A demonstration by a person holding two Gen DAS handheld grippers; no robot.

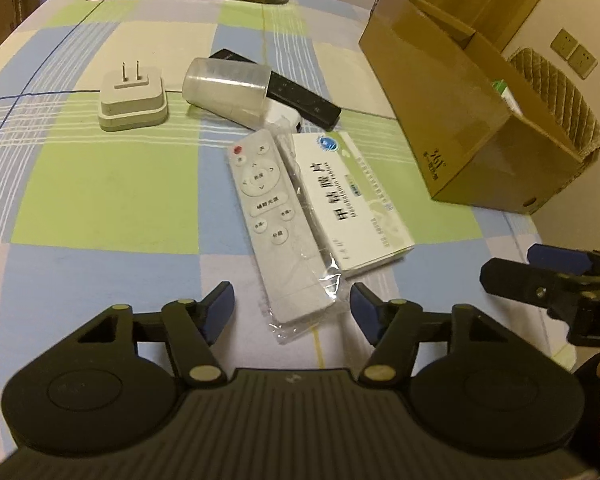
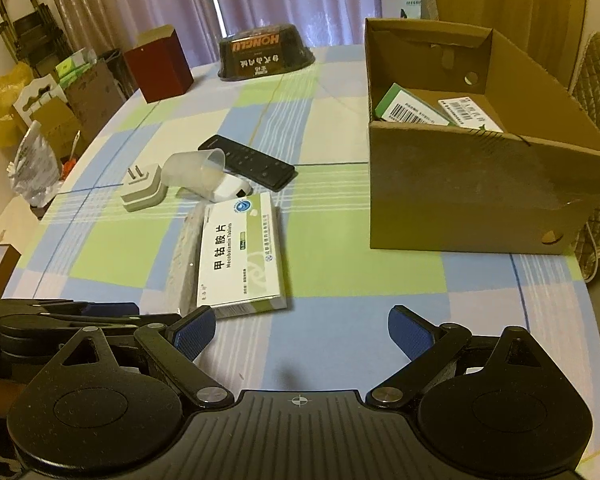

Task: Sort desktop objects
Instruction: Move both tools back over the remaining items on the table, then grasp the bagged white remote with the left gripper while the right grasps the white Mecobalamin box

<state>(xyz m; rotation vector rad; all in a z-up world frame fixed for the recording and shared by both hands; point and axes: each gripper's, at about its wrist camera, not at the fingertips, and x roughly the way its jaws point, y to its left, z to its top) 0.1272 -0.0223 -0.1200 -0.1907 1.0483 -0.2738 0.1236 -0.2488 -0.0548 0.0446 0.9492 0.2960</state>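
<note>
A white remote (image 1: 274, 220) in a clear plastic sleeve lies on the checked tablecloth, its near end between the fingers of my open left gripper (image 1: 292, 308). Beside it lies a white medicine box (image 1: 352, 196) (image 2: 242, 252). Farther back are a clear plastic cup (image 1: 226, 84) (image 2: 196, 172) on its side, a black remote (image 1: 300, 98) (image 2: 252, 162) and a white plug adapter (image 1: 132, 98) (image 2: 142, 190). My right gripper (image 2: 300, 332) is open above bare cloth, just right of the medicine box; it shows as a black arm (image 1: 548, 284) in the left wrist view.
An open cardboard box (image 2: 472, 188) (image 1: 460, 108) stands at the right and holds two small cartons. A dark red box (image 2: 160, 66) and a dark upturned bowl (image 2: 266, 56) sit at the table's far edge. Bags and clutter lie beyond the left edge.
</note>
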